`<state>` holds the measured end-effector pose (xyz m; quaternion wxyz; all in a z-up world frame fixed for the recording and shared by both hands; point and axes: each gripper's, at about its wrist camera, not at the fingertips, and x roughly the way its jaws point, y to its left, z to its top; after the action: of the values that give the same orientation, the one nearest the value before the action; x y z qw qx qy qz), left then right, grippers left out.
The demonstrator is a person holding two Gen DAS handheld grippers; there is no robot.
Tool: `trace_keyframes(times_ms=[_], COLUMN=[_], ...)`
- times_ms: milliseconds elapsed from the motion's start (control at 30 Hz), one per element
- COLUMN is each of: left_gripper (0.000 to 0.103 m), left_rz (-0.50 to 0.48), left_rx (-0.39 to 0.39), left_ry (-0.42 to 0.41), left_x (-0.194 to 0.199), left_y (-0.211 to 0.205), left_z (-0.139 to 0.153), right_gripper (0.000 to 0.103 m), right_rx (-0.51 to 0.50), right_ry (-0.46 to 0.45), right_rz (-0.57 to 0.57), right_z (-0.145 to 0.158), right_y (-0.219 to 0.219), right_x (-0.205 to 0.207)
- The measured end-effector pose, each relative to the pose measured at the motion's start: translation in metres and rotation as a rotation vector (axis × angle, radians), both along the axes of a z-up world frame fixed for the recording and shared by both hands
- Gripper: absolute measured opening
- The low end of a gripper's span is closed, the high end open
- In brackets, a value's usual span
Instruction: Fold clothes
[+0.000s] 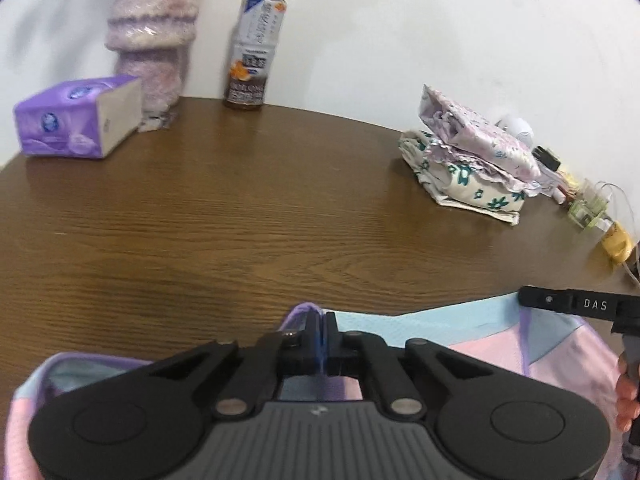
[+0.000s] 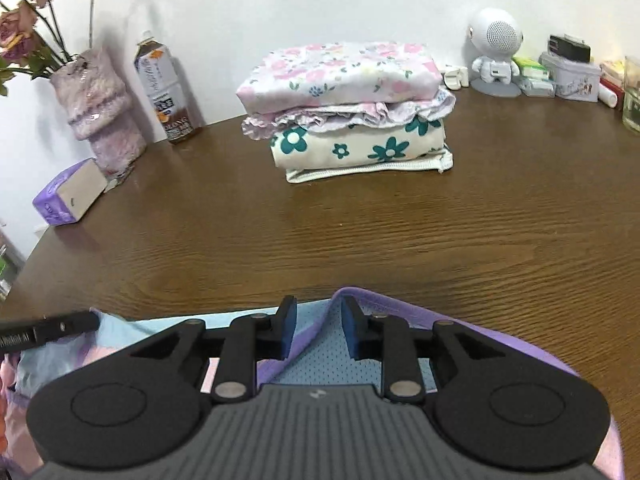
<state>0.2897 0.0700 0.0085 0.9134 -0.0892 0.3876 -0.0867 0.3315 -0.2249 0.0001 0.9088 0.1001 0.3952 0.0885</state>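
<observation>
A pastel garment (image 1: 500, 340), pink and light blue with purple trim, lies at the near edge of the brown wooden table (image 1: 240, 220). My left gripper (image 1: 322, 318) is shut on a raised purple hem at the garment's far edge. In the right wrist view the garment (image 2: 460, 320) shows a blue mesh panel with a purple hem. That hem stands up as a ridge between the parted blue pads (image 2: 288, 332) of my right gripper (image 2: 319, 308), and they do not press on it. Each view shows one black finger of the other gripper at its side edge.
A stack of folded floral clothes (image 2: 352, 112) sits at the table's far side. A tea bottle (image 2: 164, 92), a furry vase with flowers (image 2: 96, 104) and a purple tissue pack (image 2: 64, 196) stand at the back left. A white robot figure (image 2: 496, 52) and tins line the back right.
</observation>
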Motion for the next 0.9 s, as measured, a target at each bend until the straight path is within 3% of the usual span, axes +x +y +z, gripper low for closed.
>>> trace_keyframes(times_ms=[67, 233, 267, 333, 400, 567, 633, 667, 767, 800, 833, 900], left_gripper=[0.0, 0.002, 0.003, 0.02, 0.028, 0.031, 0.035, 0.035, 0.031, 0.021, 0.0, 0.0], left_rz=[0.014, 0.008, 0.014, 0.021, 0.008, -0.049, -0.073, -0.08, -0.09, -0.093, -0.093, -0.065], left_rx=[-0.005, -0.034, -0.044, -0.053, -0.046, 0.0, 0.042, 0.066, 0.093, 0.102, 0.135, 0.19], left_ry=[-0.007, -0.008, -0.007, -0.02, -0.045, -0.032, -0.029, -0.025, -0.012, -0.017, -0.033, -0.028], left_x=[-0.005, -0.01, -0.011, -0.016, -0.024, -0.059, -0.074, -0.08, -0.084, -0.085, -0.086, -0.088], left_y=[0.007, 0.015, 0.016, 0.017, 0.018, 0.021, 0.02, 0.02, 0.022, 0.024, 0.023, 0.026], left_z=[-0.001, 0.0, 0.002, 0.009, 0.017, 0.027, 0.027, 0.025, 0.012, 0.008, 0.007, 0.008], right_gripper=[0.007, 0.007, 0.01, 0.015, 0.022, 0.023, 0.031, 0.036, 0.037, 0.037, 0.037, 0.037], right_rx=[-0.022, 0.004, 0.011, 0.045, 0.08, 0.054, 0.012, -0.013, -0.054, -0.062, -0.067, -0.077], right_ry=[-0.021, -0.042, -0.042, -0.045, -0.048, -0.076, -0.082, -0.085, -0.082, -0.079, -0.077, -0.075], right_rz=[-0.006, -0.006, -0.006, 0.0, 0.007, 0.114, 0.169, 0.192, 0.227, 0.231, 0.221, 0.198], right_z=[-0.003, -0.007, -0.007, -0.003, 0.001, 0.02, 0.023, 0.024, 0.02, 0.018, 0.016, 0.011], right_y=[0.0, -0.005, -0.005, -0.008, -0.011, -0.01, -0.007, -0.006, -0.007, -0.009, -0.011, -0.016], right_x=[-0.001, -0.003, -0.003, -0.006, -0.009, -0.038, -0.056, -0.066, -0.089, -0.095, -0.098, -0.103])
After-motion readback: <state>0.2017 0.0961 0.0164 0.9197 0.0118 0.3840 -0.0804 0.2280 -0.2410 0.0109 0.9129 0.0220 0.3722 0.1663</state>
